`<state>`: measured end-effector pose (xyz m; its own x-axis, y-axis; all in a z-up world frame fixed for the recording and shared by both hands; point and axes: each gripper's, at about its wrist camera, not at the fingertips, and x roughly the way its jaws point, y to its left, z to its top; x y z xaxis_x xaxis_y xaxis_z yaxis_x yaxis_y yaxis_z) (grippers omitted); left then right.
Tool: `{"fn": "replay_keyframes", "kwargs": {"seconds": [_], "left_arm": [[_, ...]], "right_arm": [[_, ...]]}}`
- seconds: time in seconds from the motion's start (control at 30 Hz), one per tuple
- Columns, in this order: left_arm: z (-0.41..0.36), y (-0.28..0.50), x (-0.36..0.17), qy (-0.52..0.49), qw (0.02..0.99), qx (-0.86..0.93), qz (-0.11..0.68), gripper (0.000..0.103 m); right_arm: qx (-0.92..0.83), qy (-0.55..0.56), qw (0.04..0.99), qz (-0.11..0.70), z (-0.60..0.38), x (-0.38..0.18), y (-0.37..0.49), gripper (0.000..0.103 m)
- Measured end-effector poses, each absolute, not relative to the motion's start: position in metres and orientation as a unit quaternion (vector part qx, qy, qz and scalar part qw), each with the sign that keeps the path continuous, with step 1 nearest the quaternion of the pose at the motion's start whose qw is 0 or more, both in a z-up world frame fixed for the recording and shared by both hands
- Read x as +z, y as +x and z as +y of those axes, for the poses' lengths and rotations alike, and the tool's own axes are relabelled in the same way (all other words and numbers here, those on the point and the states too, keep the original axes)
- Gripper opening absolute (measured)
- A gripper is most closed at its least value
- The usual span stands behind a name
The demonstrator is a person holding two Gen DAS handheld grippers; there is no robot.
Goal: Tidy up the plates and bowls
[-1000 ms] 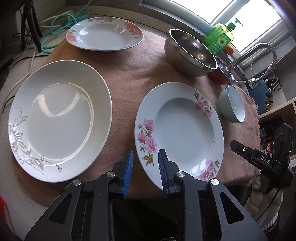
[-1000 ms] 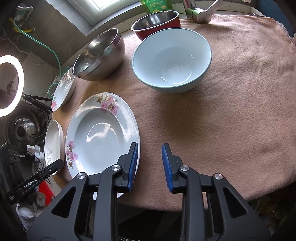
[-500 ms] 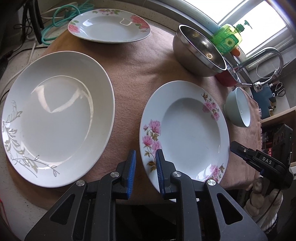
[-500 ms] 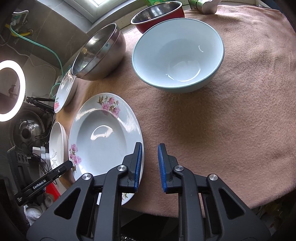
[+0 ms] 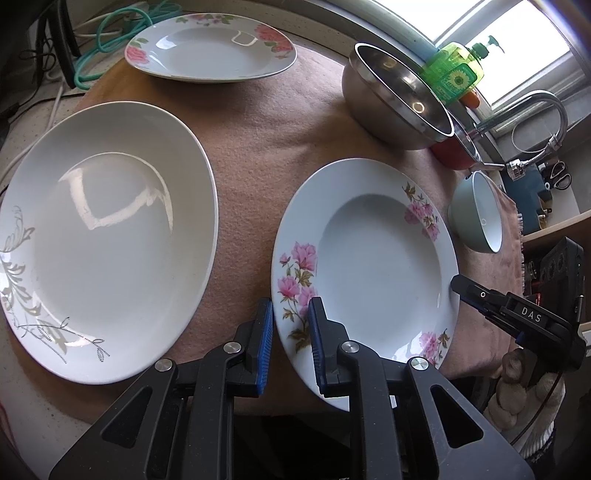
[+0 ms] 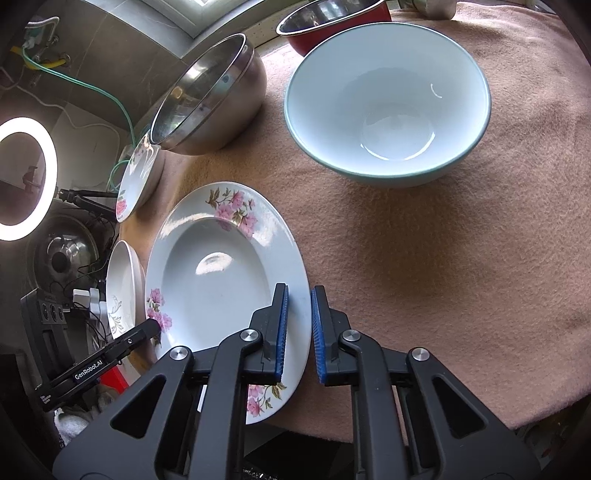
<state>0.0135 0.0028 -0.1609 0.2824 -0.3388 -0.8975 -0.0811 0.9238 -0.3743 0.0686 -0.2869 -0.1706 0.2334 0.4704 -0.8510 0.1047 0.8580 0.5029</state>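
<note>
My left gripper [image 5: 290, 306] points steeply down at a flowered plate [image 5: 369, 258]. Its blue pads straddle the plate's rim at the plate's eight o'clock edge. One pad is just outside the edge and the other is over the rim. The jaws are closing, with a gap still showing around the rim.

My right gripper [image 6: 298, 291] is at the opposite side of the same plate, at its four o'clock edge. Its jaws are drawn in close, clamped on the rim, with one pad over the plate and one outside it.

The plate lies on a brown cloth [image 5: 251, 129], with its near edge hanging over the cloth's front edge.

From the plate, a large white plate [image 5: 110, 240] with a grey leaf pattern lies at nine o'clock, apart from it. A smaller plate with red flowers [image 5: 207, 55] sits at eleven o'clock, well apart. A steel bowl [image 5: 388, 103] stands at twelve o'clock, with a red bowl [image 6: 332, 18] just behind it to the right. A pale green bowl [image 6: 388, 110] stands upright at two o'clock, empty.
</note>
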Motion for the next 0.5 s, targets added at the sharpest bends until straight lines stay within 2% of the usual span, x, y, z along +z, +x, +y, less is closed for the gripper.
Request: {"fn": "replay_keyframes", "kwargs": {"seconds": [0.5], "left_arm": [[-0.0042, 0.0144, -0.1576, -0.157, 0.785, -0.081, 0.594, 0.018]], "right_arm": [[0.115, 0.233, 0.749, 0.609, -0.2871, -0.1702, 0.0671, 0.013]]}}
